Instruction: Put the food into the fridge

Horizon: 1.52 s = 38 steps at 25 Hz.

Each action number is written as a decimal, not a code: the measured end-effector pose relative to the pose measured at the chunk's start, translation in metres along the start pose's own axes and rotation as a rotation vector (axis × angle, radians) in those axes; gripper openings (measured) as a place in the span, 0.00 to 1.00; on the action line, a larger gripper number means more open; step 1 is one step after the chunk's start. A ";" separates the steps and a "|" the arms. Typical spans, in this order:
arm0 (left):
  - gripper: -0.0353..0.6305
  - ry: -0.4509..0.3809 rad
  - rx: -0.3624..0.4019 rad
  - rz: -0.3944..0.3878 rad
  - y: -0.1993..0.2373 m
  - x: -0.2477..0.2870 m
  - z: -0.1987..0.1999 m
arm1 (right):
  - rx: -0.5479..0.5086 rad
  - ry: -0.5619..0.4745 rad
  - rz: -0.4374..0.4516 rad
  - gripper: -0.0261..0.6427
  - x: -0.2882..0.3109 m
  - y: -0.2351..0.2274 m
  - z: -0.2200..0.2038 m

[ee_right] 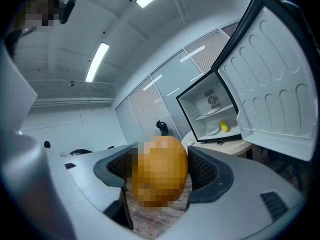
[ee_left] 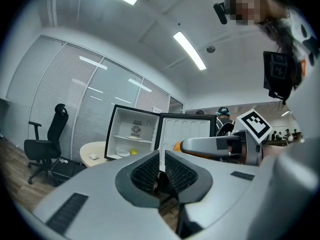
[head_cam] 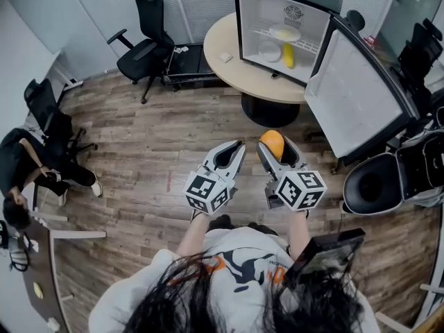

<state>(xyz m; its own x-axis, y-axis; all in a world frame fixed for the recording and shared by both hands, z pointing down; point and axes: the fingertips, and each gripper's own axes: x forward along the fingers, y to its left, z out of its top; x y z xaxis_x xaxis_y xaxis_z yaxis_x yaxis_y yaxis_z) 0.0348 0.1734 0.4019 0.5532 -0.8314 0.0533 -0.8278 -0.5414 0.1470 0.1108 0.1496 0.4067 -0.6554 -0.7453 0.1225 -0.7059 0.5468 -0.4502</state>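
The right gripper (head_cam: 275,152) is clamping one orange fruit (head_cam: 272,141) between its jaws. The left gripper (head_cam: 234,152) is carrying nothing, with its jaws drawn together to a slit. Both are hovering over the wood floor (head_cam: 139,151), well apart from the one small fridge (head_cam: 250,19) standing on the round bench (head_cam: 220,41). Its door (head_cam: 357,92) is hanging wide open. Inside, one plate (head_cam: 284,32) is lying on the shelf. One white dish (head_cam: 269,50) and one yellow fruit (head_cam: 288,55) are sitting below it.
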 end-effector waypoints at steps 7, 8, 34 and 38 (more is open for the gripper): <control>0.12 0.031 0.002 0.013 -0.008 0.011 -0.013 | 0.006 0.023 0.025 0.52 0.001 -0.013 -0.004; 0.12 0.034 0.003 0.015 -0.008 0.012 -0.014 | 0.008 0.023 0.026 0.52 0.001 -0.016 -0.005; 0.12 0.034 -0.026 -0.102 0.126 0.120 0.010 | 0.035 0.011 -0.085 0.52 0.151 -0.065 0.031; 0.12 0.032 -0.024 -0.123 0.169 0.135 0.018 | 0.036 0.002 -0.111 0.52 0.194 -0.067 0.038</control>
<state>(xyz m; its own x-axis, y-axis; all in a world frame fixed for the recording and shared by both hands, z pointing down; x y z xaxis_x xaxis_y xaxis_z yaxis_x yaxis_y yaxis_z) -0.0318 -0.0323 0.4165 0.6531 -0.7545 0.0650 -0.7516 -0.6352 0.1778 0.0418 -0.0461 0.4269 -0.5742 -0.7998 0.1749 -0.7642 0.4468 -0.4652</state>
